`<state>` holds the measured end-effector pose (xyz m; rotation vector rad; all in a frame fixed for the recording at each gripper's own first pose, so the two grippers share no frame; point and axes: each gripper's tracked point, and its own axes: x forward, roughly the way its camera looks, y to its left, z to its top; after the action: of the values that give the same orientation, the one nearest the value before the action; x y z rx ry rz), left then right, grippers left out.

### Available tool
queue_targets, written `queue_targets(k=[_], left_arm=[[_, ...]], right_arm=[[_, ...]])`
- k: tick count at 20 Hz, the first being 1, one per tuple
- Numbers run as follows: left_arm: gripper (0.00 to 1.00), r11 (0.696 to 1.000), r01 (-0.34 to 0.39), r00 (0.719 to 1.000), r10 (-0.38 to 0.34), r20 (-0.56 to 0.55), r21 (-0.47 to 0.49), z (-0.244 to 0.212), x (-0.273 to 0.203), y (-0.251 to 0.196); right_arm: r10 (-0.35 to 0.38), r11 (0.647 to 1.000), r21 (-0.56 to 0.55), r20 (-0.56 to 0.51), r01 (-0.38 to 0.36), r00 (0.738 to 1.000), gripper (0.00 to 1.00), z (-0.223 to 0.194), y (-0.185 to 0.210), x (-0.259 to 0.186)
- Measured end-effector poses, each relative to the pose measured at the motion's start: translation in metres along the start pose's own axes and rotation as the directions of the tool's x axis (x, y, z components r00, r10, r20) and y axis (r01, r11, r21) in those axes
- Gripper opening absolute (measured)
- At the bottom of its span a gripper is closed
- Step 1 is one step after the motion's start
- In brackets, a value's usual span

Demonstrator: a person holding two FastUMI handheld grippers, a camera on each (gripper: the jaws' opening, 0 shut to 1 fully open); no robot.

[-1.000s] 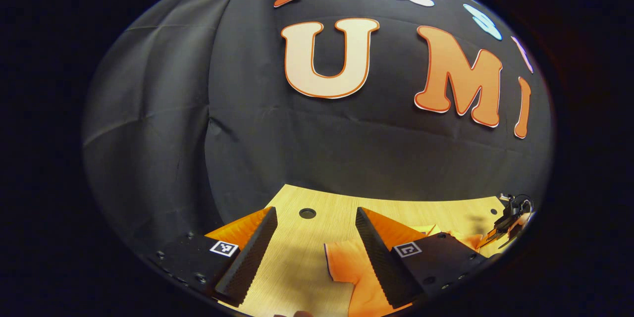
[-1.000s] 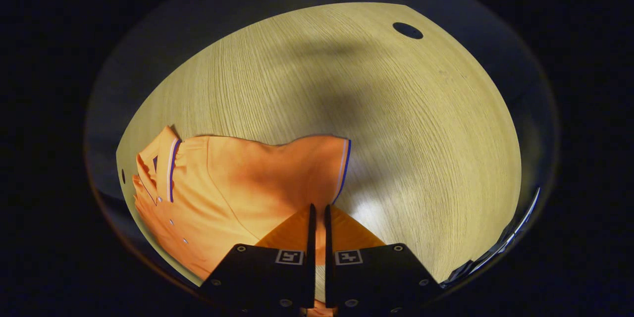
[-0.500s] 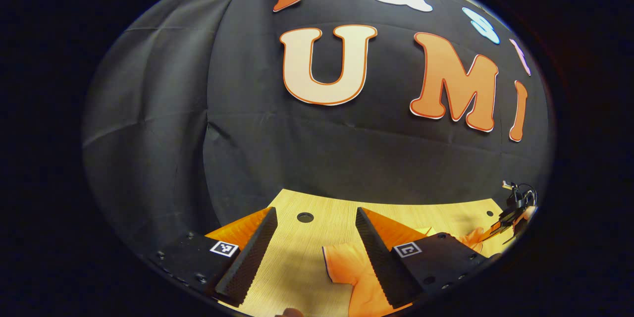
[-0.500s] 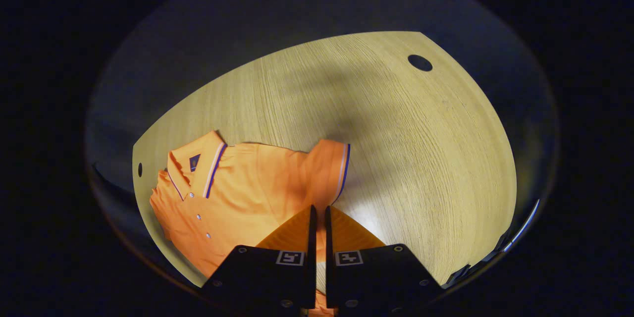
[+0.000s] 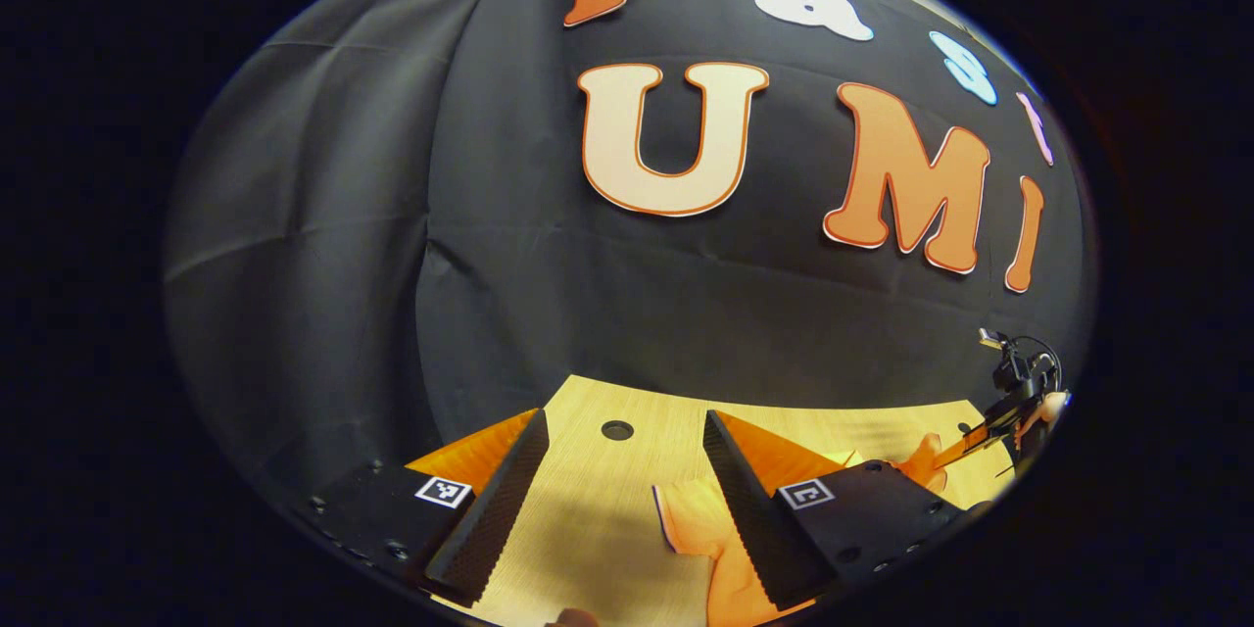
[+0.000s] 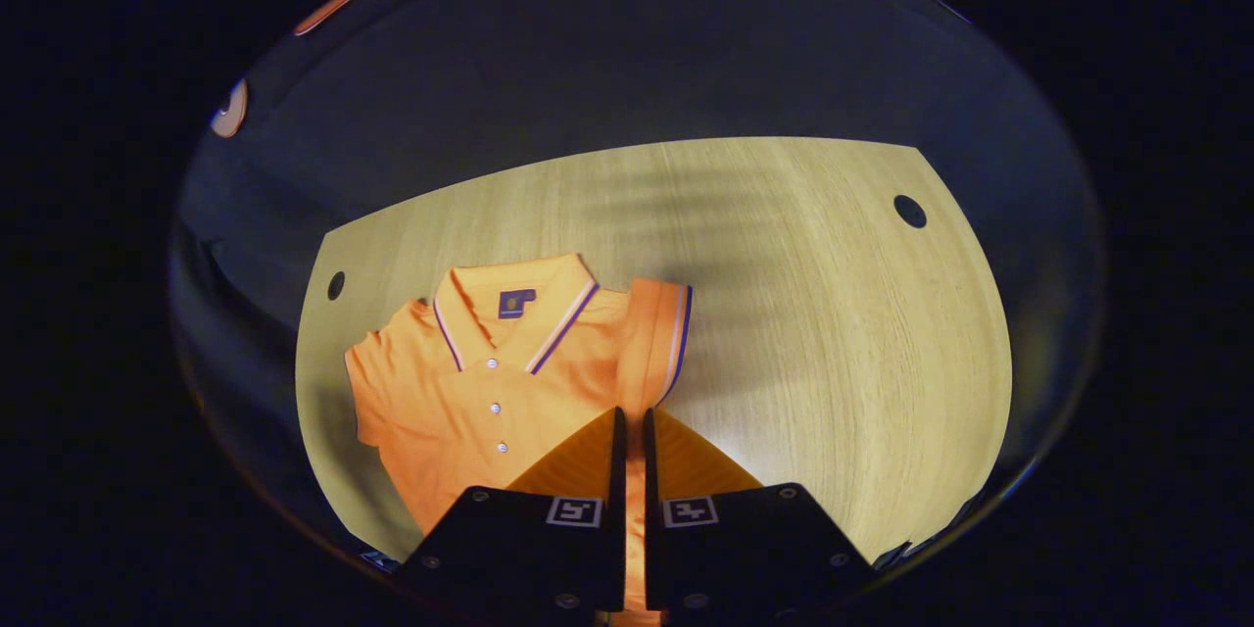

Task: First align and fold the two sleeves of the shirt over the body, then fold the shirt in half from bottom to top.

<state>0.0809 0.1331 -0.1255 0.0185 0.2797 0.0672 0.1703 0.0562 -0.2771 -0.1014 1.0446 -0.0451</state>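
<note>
My right claw (image 6: 627, 426) pinches sleeve (image 6: 658, 343), shirt (image 6: 490, 382) at 10 o'clock; left claw (image 5: 622, 470) wide. Soft, limp cloth: I'd grip hems.

In the right gripper view, the right hand-held gripper (image 6: 628, 426) hides the shirt's (image 6: 470, 392) lower body. In the left gripper view, the other hand-held gripper (image 5: 1014, 402) at the far right edge is too small to read.
</note>
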Motion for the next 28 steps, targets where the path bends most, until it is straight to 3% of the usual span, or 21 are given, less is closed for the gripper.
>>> queue_targets(k=[6,9,16,18,19,20,23,28], left_arm=[[0.98,1.0,-0.016,1.0,0.016,-0.01,-0.005,-0.005,-0.003,0.024],[0.98,1.0,-0.021,1.0,0.021,-0.018,0.003,-0.007,-0.007,0.034],[0.98,1.0,-0.019,0.999,0.019,-0.033,0.021,-0.013,-0.007,0.039],[0.98,1.0,-0.015,0.999,0.016,-0.036,0.023,-0.015,-0.007,0.038],[0.98,1.0,-0.015,0.999,0.016,-0.038,0.024,-0.015,-0.007,0.038],[0.98,1.0,-0.013,0.999,0.014,-0.039,0.023,-0.015,-0.008,0.036],[0.98,1.0,-0.005,0.999,0.006,-0.045,0.024,-0.016,-0.003,0.03],[0.98,0.999,-0.003,0.999,0.006,-0.053,0.052,-0.016,0.005,0.015]], right_arm=[[0.096,0.994,-0.049,-0.025,-0.097,0.995,0.12,-0.009,0.062,0.009],[0.141,0.987,-0.07,-0.03,-0.143,0.99,0.09,-0.014,0.087,0.017],[0.268,0.962,-0.032,-0.065,-0.27,0.961,0.11,-0.025,0.135,0.025],[0.314,0.949,-0.027,-0.063,-0.316,0.947,0.21,-0.025,0.147,0.02],[0.323,0.945,-0.029,-0.058,-0.325,0.945,0.44,-0.024,0.151,0.019],[0.33,0.943,-0.036,-0.048,-0.332,0.943,0.5,-0.025,0.154,0.019],[0.302,0.952,-0.06,-0.001,-0.301,0.953,0.99,-0.018,0.148,0.02],[0.279,0.96,-0.04,0.096,-0.276,0.956,0.99,0.0,0.135,-0.001]])
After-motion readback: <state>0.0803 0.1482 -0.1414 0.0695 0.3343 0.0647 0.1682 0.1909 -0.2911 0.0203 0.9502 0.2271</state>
